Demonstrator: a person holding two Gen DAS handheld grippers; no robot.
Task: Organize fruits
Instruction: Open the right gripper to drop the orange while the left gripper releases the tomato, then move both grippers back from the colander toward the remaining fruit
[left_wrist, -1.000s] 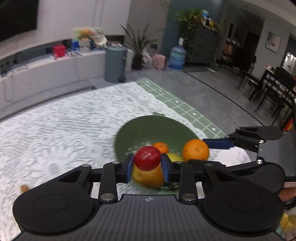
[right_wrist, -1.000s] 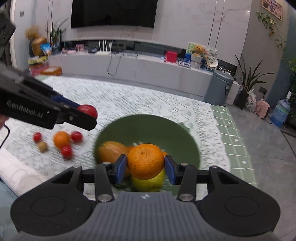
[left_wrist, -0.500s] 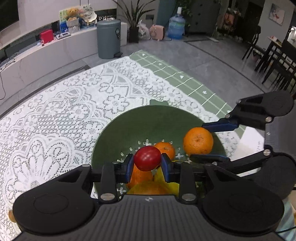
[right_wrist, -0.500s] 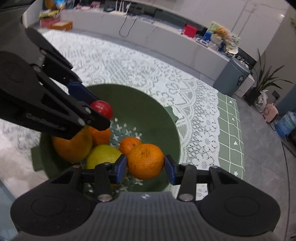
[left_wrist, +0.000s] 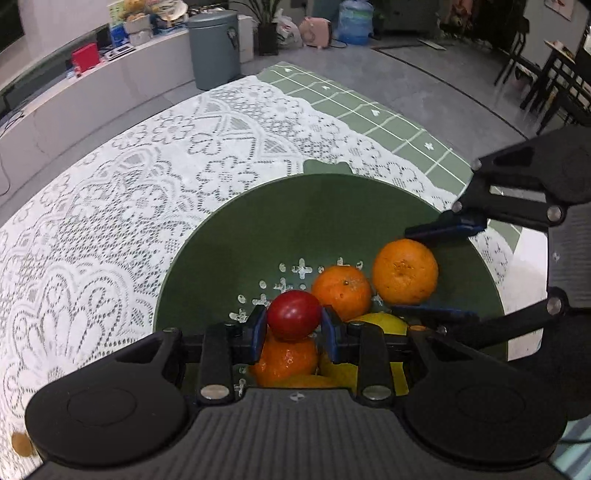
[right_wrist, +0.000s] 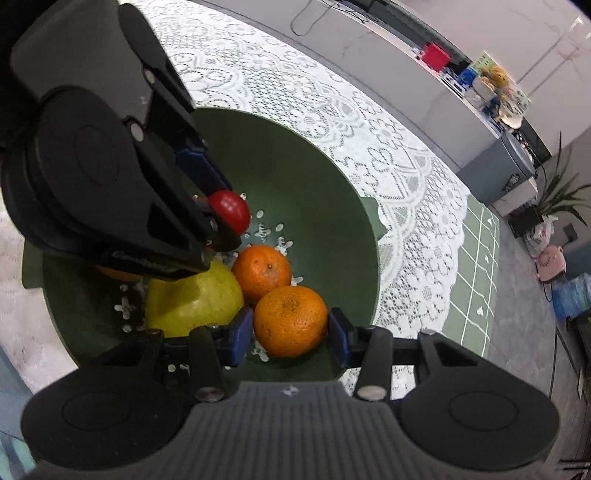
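Two fruits hang over our green bowl (left_wrist: 229, 258), because we clamp the red tomato (left_wrist: 294, 314) in the left gripper (left_wrist: 294, 328) and the orange (right_wrist: 290, 320) in the right gripper (right_wrist: 291, 334), ready to drop both among the fruit inside.

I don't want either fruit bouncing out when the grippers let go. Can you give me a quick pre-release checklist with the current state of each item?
1. Left gripper holds the red fruit between its pads: ok.
2. Right gripper holds the orange between its pads: ok.
3. Both held fruits are over the green bowl, inside its rim: ok.
4. Landing space: bare bowl floor lies ahead of the red fruit; a loose orange and a yellow-green fruit sit close to the held orange: ok, but tight.
5. Grippers clear of each other: ok.
6. Gap between held fruits and what lies beneath: cannot tell.
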